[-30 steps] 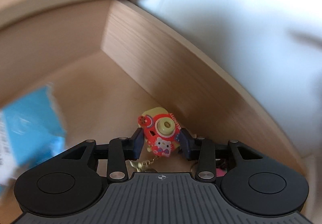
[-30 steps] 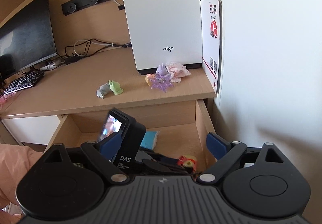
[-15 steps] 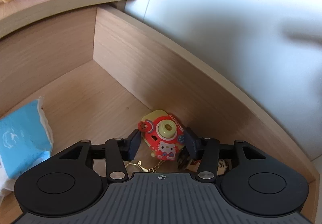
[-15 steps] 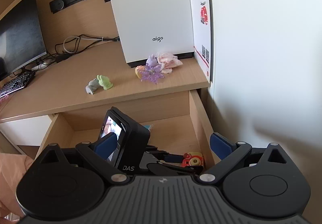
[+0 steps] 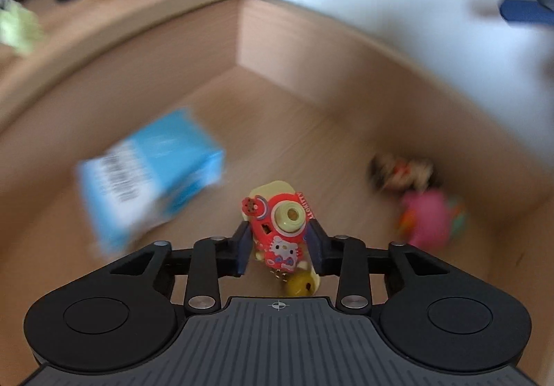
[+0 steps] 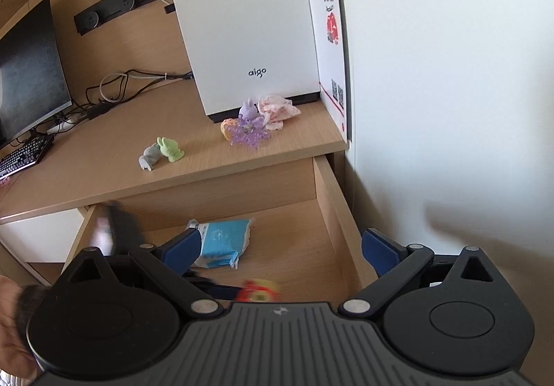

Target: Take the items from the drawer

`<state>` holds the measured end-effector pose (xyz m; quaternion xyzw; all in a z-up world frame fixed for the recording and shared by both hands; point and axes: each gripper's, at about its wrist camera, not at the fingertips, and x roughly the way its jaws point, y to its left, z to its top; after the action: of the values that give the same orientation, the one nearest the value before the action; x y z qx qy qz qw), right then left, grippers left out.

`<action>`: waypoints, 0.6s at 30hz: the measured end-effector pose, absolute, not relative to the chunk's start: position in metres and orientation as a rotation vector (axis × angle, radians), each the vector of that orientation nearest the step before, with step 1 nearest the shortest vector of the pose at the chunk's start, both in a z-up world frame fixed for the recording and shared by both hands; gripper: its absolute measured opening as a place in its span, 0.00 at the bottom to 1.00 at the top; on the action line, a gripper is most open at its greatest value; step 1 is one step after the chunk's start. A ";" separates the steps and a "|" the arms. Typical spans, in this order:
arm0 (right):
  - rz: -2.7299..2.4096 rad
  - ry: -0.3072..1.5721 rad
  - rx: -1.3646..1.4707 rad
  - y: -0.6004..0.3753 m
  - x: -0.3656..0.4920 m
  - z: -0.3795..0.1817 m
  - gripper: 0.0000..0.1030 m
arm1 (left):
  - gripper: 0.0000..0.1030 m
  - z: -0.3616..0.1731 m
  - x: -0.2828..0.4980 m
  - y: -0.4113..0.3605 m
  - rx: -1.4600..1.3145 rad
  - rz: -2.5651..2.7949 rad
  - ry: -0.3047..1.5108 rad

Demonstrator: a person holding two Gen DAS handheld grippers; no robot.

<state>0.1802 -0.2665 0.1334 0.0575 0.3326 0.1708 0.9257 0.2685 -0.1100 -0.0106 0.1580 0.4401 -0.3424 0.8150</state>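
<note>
Left gripper: jaws have just been closing and now clamp the red toy camera, which hangs clear of the drawer floor with its gold bell dangling beneath, where a second ago it lay against the drawer's side wall between looser pads. Blue tissue pack: formerly at the view's left edge, now ahead and left of the claw, with a dark figurine and a pink toy newly uncovered to its right. Right gripper: the left gripper's camera block no longer fills the space between its fingers, so the blue pack shows there.
</note>
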 end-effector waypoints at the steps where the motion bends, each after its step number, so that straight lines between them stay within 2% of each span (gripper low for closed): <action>1: 0.353 0.684 0.116 -0.265 0.180 0.132 0.96 | 0.35 -0.009 0.263 -0.105 0.366 -0.721 0.935; 9: 0.373 0.703 0.093 -0.257 0.178 0.126 0.97 | 0.36 -0.012 0.254 -0.086 0.242 -0.838 0.938; 13: 0.380 0.720 0.083 -0.256 0.178 0.121 0.97 | 0.38 -0.014 0.255 -0.078 0.082 -0.888 1.044; 15: 0.381 0.724 0.081 -0.256 0.178 0.119 0.97 | 0.41 -0.018 0.260 -0.076 0.002 -0.886 1.094; 18: 0.376 0.736 0.083 -0.257 0.180 0.114 0.97 | 0.44 -0.014 0.254 -0.081 0.023 -0.872 1.069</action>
<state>0.1797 -0.2569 0.1144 0.0405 0.3574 0.1827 0.9150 0.2544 -0.0813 -0.0145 0.0104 0.4933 -0.4023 0.7712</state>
